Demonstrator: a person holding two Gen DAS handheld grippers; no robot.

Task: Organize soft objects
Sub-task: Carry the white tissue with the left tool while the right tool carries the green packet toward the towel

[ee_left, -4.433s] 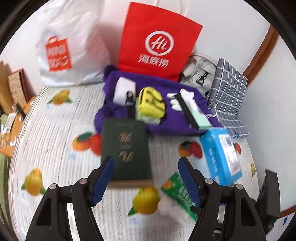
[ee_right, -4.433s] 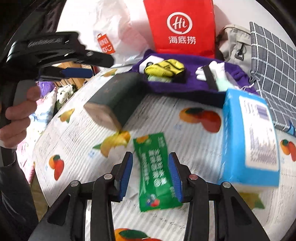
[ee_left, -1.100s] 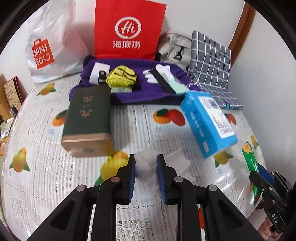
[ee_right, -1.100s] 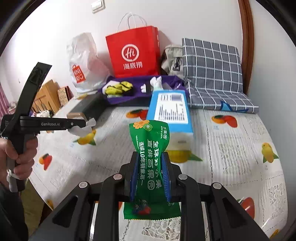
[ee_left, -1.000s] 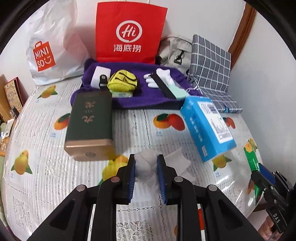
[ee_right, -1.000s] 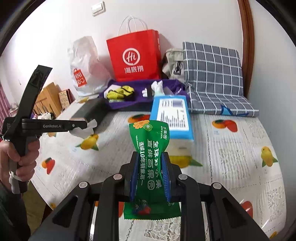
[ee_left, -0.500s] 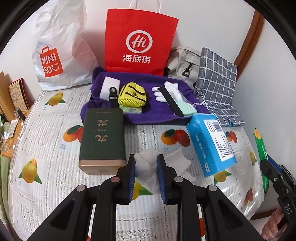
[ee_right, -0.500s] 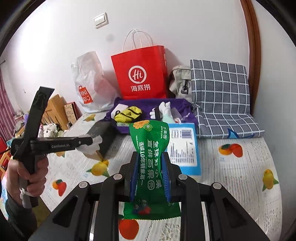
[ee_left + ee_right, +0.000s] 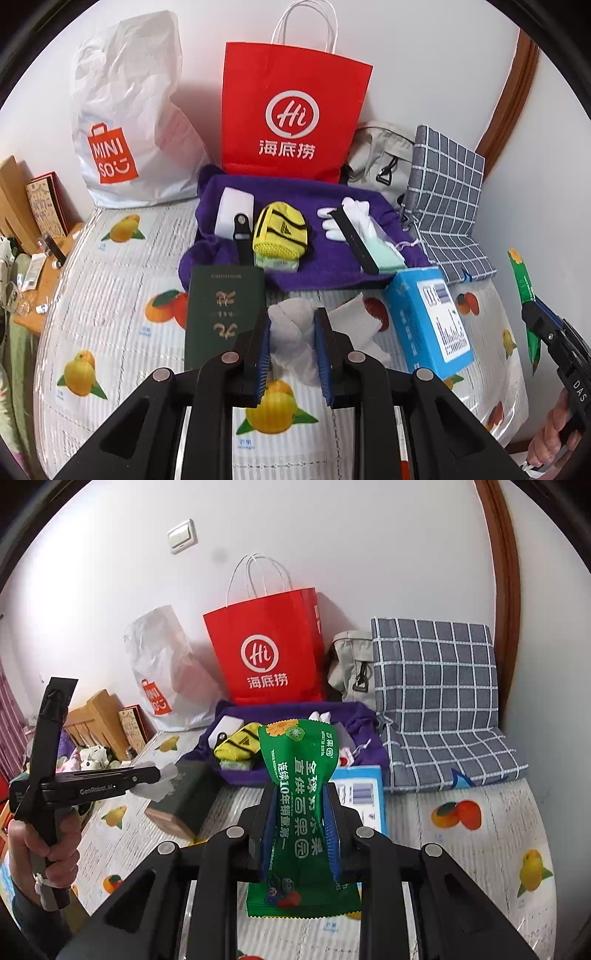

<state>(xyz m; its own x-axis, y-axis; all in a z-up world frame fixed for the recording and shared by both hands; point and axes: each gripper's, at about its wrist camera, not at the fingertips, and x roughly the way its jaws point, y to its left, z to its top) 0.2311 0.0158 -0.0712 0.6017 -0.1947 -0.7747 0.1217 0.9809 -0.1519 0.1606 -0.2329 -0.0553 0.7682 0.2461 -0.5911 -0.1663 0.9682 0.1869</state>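
A crumpled white tissue (image 9: 291, 328) is pinched between the pads of the left claw (image 9: 292, 349), held above the fruit-print table (image 9: 110, 302). A green snack packet (image 9: 301, 805) is clamped upright in the right claw (image 9: 300, 834). At twelve o'clock a purple cloth (image 9: 332, 266) is spread below a red paper bag (image 9: 291, 110); a dark green box (image 9: 221, 317) is seen at ten o'clock, a blue box (image 9: 428, 321) at two

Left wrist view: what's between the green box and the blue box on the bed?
The left tongs, shut on a crumpled white tissue, sit between the green box and the blue box; left wrist view shows it.
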